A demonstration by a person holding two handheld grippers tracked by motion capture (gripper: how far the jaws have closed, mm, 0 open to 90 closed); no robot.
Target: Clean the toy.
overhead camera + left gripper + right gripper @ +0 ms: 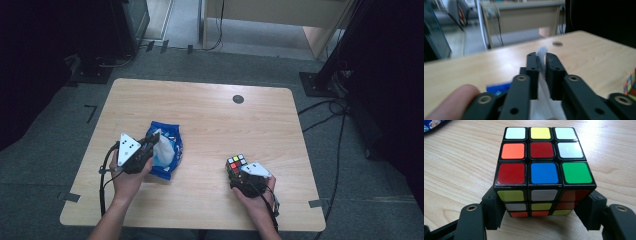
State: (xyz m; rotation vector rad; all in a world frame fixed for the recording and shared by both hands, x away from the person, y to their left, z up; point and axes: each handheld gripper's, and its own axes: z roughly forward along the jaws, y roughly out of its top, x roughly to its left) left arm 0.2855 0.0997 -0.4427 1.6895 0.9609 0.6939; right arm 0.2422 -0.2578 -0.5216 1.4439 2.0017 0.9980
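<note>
Rubik's cube sits low and centre in the right gripper view, between the jaws of the right gripper, which press on its two lower flanks. Its black frame carries glossy stickers: the top face reads white, yellow, white in the far row, orange, red, white in the middle, and red, blue, green nearest the lens. The front face below shows yellow, white and red, then smaller rows of white, yellow, red and orange, orange, yellow. In the high view the cube rests on the wooden surface at lower right, with the right gripper clamped on it from the near side.

At lower left of the high view the left gripper hangs over a blue snack bag whose pale inside lies open. In the left gripper view a thin strip of white film stands between the jaws of that gripper, which sit nearly together and pinch it. A scrap of the blue bag shows below them at lower left.

Farther back, toward the upper right of the surface, lies a small dark round disc. Beyond the far edge is grey floor with black cables.
</note>
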